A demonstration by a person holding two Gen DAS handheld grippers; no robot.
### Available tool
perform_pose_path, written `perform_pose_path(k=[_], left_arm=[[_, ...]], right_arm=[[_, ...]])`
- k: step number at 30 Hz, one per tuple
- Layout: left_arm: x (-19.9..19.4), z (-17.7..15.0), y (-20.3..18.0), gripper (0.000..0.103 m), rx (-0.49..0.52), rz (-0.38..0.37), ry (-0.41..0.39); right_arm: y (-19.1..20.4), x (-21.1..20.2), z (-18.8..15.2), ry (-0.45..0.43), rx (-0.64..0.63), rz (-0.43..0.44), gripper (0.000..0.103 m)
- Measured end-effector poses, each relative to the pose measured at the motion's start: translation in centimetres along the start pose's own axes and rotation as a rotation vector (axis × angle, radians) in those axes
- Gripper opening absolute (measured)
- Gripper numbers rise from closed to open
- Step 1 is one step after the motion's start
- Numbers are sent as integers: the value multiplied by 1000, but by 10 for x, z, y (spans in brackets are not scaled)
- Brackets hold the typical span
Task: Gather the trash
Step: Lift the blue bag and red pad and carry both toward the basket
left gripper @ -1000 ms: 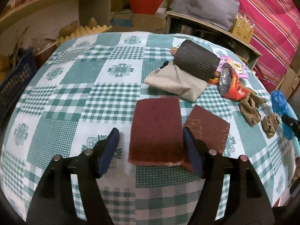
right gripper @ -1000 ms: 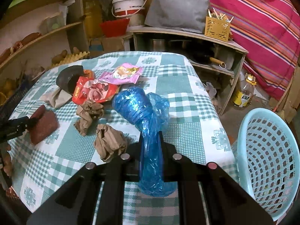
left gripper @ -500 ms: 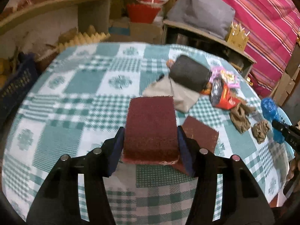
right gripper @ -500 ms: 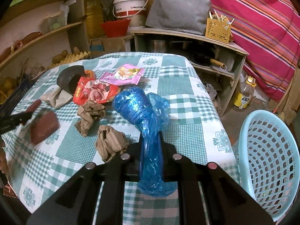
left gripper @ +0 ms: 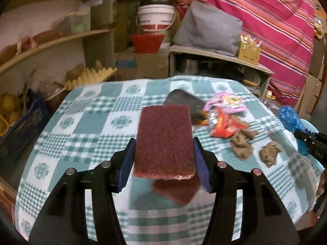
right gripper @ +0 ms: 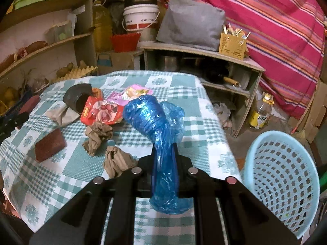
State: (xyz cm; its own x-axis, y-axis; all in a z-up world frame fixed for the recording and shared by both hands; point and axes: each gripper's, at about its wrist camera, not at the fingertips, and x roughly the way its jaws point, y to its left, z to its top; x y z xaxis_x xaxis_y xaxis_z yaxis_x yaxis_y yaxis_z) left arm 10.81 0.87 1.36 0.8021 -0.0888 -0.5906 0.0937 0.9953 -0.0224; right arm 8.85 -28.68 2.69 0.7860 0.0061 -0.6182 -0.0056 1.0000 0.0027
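Observation:
My left gripper (left gripper: 164, 140) is shut on a dark red scouring pad (left gripper: 164, 122) and holds it above the green-checked table (left gripper: 85, 134). A second red pad (left gripper: 177, 189) lies on the cloth just beneath. My right gripper (right gripper: 165, 149) is shut on a crumpled blue plastic bag (right gripper: 151, 116) near the table's right edge. On the cloth lie two balled brown papers (right gripper: 98, 136) (right gripper: 117, 161), a red wrapper (right gripper: 98, 112), a pink wrapper (right gripper: 132, 94), a dark roll (right gripper: 76, 96) and a beige cloth (right gripper: 61, 115).
A light blue perforated basket (right gripper: 282, 183) stands on the floor right of the table. Behind the table are a low wooden cabinet (right gripper: 204, 51), a white bucket (right gripper: 141, 18) and wall shelves (right gripper: 51, 45). A dark crate (left gripper: 22, 128) sits at the left.
The left gripper's jaws closed on the red pad and lifted it off the cloth, leaving the second pad behind. The right gripper with the blue bag has barely moved.

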Motion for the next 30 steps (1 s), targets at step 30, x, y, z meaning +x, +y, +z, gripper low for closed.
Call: perform_pose_path(k=[30], left_arm=[[11,3,-237,54,180,-272,-44]], right_arm=[[-203,-70,-45,-34,225,-272,13]])
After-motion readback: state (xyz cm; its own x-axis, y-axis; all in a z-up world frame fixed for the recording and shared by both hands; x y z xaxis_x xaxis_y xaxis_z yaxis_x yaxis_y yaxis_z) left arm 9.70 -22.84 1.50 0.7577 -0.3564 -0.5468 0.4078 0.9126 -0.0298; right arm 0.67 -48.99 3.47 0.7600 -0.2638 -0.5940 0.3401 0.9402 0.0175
